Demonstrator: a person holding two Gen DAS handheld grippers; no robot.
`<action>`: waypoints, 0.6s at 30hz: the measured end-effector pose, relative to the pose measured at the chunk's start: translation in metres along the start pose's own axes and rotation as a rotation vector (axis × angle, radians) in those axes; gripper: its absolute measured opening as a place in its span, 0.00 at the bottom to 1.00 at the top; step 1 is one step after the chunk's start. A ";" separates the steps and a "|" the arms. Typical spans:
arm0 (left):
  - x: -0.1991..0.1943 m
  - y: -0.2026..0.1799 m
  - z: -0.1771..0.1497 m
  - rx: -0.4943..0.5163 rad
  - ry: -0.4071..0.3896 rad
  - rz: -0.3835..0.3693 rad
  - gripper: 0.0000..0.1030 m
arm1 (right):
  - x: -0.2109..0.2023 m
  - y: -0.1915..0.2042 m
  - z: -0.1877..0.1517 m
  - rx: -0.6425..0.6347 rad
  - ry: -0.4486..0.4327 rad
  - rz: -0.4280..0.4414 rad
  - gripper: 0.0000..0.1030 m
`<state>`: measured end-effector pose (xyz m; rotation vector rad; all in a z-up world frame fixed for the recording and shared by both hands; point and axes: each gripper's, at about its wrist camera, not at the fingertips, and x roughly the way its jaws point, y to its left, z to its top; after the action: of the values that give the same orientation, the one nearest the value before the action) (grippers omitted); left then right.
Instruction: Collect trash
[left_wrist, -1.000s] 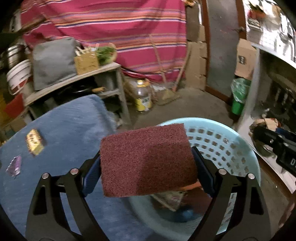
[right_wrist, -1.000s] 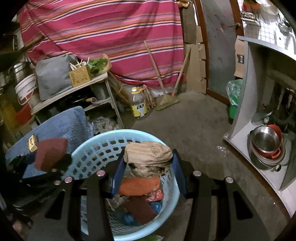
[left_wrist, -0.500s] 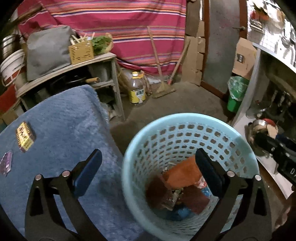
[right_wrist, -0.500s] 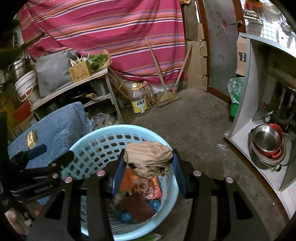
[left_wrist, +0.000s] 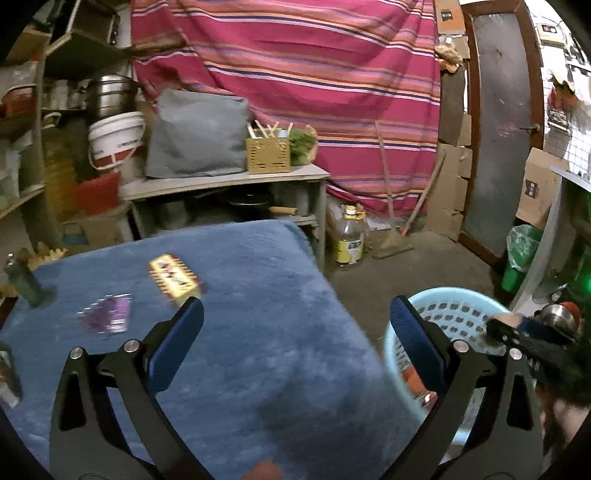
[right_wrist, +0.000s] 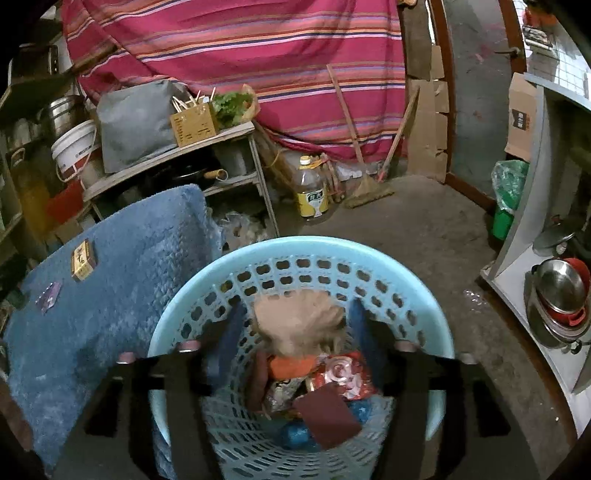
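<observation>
Right wrist view was smeared close in: the right gripper (right_wrist: 295, 325) hung over the light blue basket (right_wrist: 424, 306), its dark fingers (right_wrist: 229, 332) blurred and standing apart on either side of a crumpled tan wad (right_wrist: 295, 325). Its jaws had just been opening, and with the smear I could not tell whether the pads still touched the wad. Below it in the basket lay an orange scrap (right_wrist: 291, 367), a red printed wrapper (right_wrist: 343, 373), a maroon scouring pad (right_wrist: 327, 417) and something blue (right_wrist: 295, 435) that I could not make out. The basket's near side was cut off by the gripper's frame.

From the left wrist, the left gripper (left_wrist: 295, 325) was spread wide with nothing between its blue pads (left_wrist: 177, 343), having just been opening, over the blue fuzzy cloth (left_wrist: 258, 350). To its right only part of the basket (left_wrist: 454, 306) showed, and the right gripper's dark tip (left_wrist: 506, 332) reached in over its rim. Farther left on the cloth lay a blurred yellow packet (left_wrist: 173, 277) and a purple wrapper (left_wrist: 107, 317), their print unreadable. A dark bottle (left_wrist: 22, 280) stood at the cloth's far left edge.

Beyond, a shelf unit (left_wrist: 221, 181) held a grey bag (left_wrist: 195, 136), with a striped red cloth (left_wrist: 295, 74) hung behind.
</observation>
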<state>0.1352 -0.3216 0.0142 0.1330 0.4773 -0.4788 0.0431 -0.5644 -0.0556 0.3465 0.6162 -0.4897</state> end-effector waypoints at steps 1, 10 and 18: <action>-0.005 0.008 -0.003 -0.010 0.009 0.003 0.95 | 0.000 0.002 -0.001 -0.001 -0.016 -0.009 0.84; -0.070 0.080 -0.030 -0.025 -0.035 0.106 0.95 | -0.051 0.035 0.001 -0.029 -0.129 -0.007 0.96; -0.134 0.126 -0.057 -0.036 -0.092 0.071 0.95 | -0.123 0.106 -0.036 -0.112 -0.181 0.089 0.96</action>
<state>0.0670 -0.1429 0.0289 0.0929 0.3895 -0.4046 -0.0041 -0.4194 0.0113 0.2194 0.4489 -0.3939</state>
